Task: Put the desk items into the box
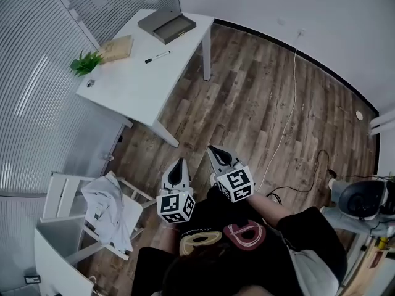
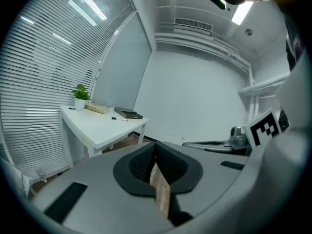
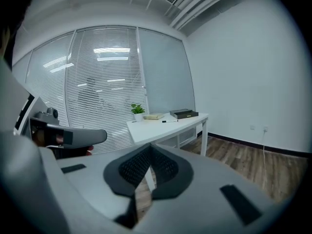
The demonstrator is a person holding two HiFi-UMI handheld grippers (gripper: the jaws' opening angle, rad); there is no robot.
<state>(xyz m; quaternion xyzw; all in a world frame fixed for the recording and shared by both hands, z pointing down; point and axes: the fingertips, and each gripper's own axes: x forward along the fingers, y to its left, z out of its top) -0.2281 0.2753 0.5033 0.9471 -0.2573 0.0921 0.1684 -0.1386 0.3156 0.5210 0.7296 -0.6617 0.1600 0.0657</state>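
The wood-plank floor (image 1: pixel 259 103) lies beneath both sets of fingers. The white rectangular desk (image 1: pixel 133 82) stands well ahead of the fingertips and apart from them; both grippers point toward it. A white slatted chair (image 1: pixel 62 193) draped with a white cloth (image 1: pixel 108 211) stands to the left of the left gripper's fingers.

All desk items rest on the desk top, far beyond the fingertips:
- the shallow grey rectangular box (image 1: pixel 166 25), at the end farthest from the fingers;
- the tan flat book (image 1: pixel 116 48), left of the box;
- the small green potted plant (image 1: pixel 85 62), just beside the book;
- the black-and-white marker pen (image 1: pixel 157 57), between the box and the fingers;
- a small grey object (image 1: pixel 91 83) near the plant, too small to identify.

The left gripper (image 1: pixel 179 164) has its black ribbed pads (image 2: pixel 141 165) pressed together at the tips, with nothing between them. The right gripper (image 1: pixel 215 152) has its pads (image 3: pixel 134 167) likewise pressed together and empty. The two grippers are held side by side in front of the person's dark shirt (image 1: pixel 247 239).
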